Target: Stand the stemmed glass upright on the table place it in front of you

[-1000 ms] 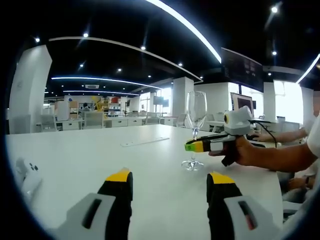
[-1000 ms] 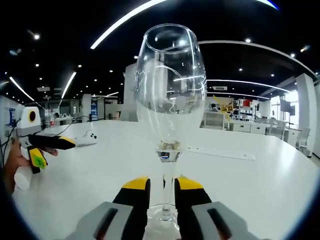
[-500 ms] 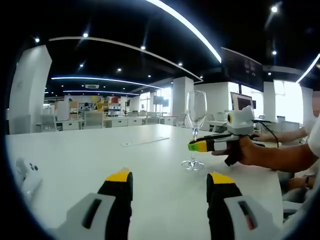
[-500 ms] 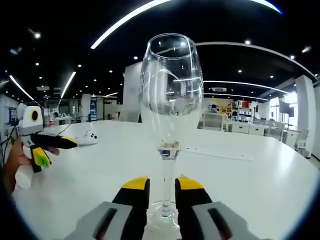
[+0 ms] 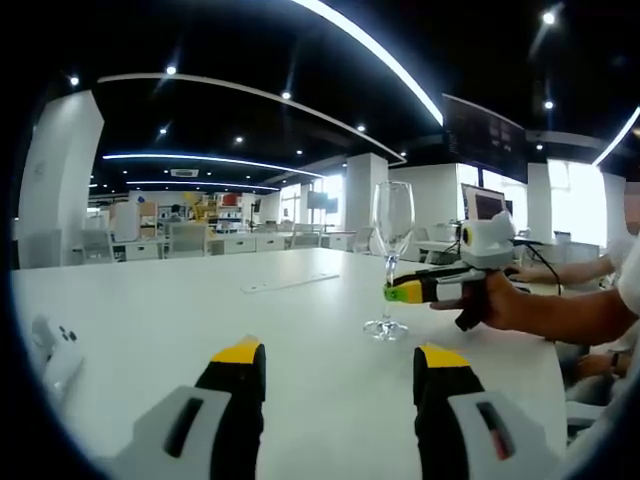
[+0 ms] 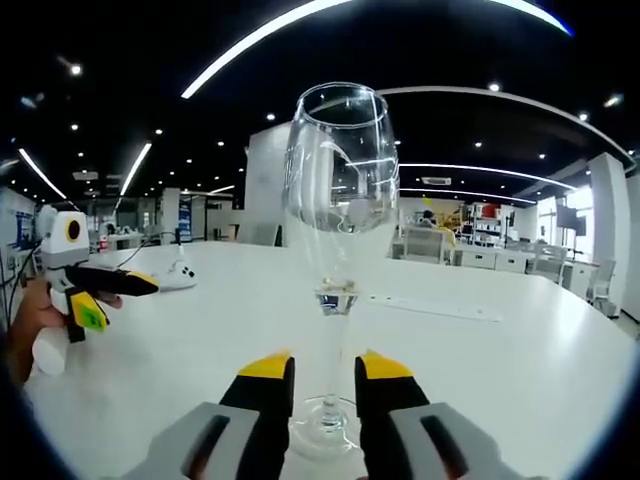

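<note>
A clear stemmed glass (image 5: 392, 215) stands upright on the white table (image 5: 150, 300), its foot flat on the top. In the left gripper view my right gripper (image 5: 395, 293) is held in a hand from the right, its tip level with the stem. In the right gripper view the glass (image 6: 335, 190) rises close ahead, and my right gripper (image 6: 325, 362) is open, with a jaw on either side of the stem and a small gap to each. My left gripper (image 5: 340, 352) is open with nothing in it, well short of the glass. It is also in the right gripper view, at the far left (image 6: 115, 298).
A small white device (image 5: 55, 355) lies at the table's left edge. A thin flat strip (image 5: 290, 284) lies on the table beyond the glass. A person's forearm (image 5: 560, 315) reaches in from the right. Desks, chairs and monitors stand far behind.
The right gripper's jaws have parted a little from the stem and it has drawn back slightly. The glass stays upright in place. The left gripper has not moved.
</note>
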Tool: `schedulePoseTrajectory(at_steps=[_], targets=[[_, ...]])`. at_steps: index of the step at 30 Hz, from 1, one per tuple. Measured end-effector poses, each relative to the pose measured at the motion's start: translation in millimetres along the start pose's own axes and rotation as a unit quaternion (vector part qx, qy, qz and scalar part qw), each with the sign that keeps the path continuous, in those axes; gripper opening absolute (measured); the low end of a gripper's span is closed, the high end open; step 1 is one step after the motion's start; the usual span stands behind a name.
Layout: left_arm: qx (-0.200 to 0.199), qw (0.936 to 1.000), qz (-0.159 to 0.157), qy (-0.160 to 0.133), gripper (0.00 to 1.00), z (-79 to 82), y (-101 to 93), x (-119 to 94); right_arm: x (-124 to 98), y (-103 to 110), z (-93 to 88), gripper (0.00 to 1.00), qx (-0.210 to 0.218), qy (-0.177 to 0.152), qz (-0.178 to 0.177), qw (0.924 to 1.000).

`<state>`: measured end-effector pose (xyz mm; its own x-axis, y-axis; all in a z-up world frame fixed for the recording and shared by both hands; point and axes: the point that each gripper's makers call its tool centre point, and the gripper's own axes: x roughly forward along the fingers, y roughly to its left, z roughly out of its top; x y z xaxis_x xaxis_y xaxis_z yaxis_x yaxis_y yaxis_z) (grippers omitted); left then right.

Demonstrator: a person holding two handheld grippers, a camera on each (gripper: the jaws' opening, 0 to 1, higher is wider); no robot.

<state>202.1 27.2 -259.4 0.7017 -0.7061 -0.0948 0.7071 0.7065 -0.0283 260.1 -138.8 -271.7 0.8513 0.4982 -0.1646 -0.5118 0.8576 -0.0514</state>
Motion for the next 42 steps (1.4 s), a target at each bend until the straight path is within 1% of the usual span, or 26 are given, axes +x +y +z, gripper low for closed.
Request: schedulePoseTrajectory(at_steps=[4,13,22,29,34,42], targets=[[0.001,1.0,0.0,0.002,0.6,-0.8,-0.1,0,-2,-1,1.6,0.29,0.003,-0.005,-0.002,1.0],[0.001,1.0,0.0,0.001,0.6,-0.6,0.2,0,-6,4,1.5,0.3,0.002,-0.005,-0.001,1.0],[0.002,1.0,0.0,0.001,0.6,-0.3,0.1,0,-9,-5,-0.6,0.31,-0.007,-0.002,-0.005,1.0],[0.002,1.0,0.0,0.002,0.6,-0.2,-0.2,0,-13,-9,-2.5,0.31,-0.002,-0.002,-0.008,1.0],[0.002,1.0,0.001,0.002,0.6,-0.2,-0.3,1,-19,-8,-2.0,0.31,-0.002,-0.004,-0.009,0.9999],[0.002,1.0,0.001,0.003,0.6,-0.1,-0.3,1,-25,-11,-1.9,0.31,-0.002,-0.004,-0.011,0.9999]])
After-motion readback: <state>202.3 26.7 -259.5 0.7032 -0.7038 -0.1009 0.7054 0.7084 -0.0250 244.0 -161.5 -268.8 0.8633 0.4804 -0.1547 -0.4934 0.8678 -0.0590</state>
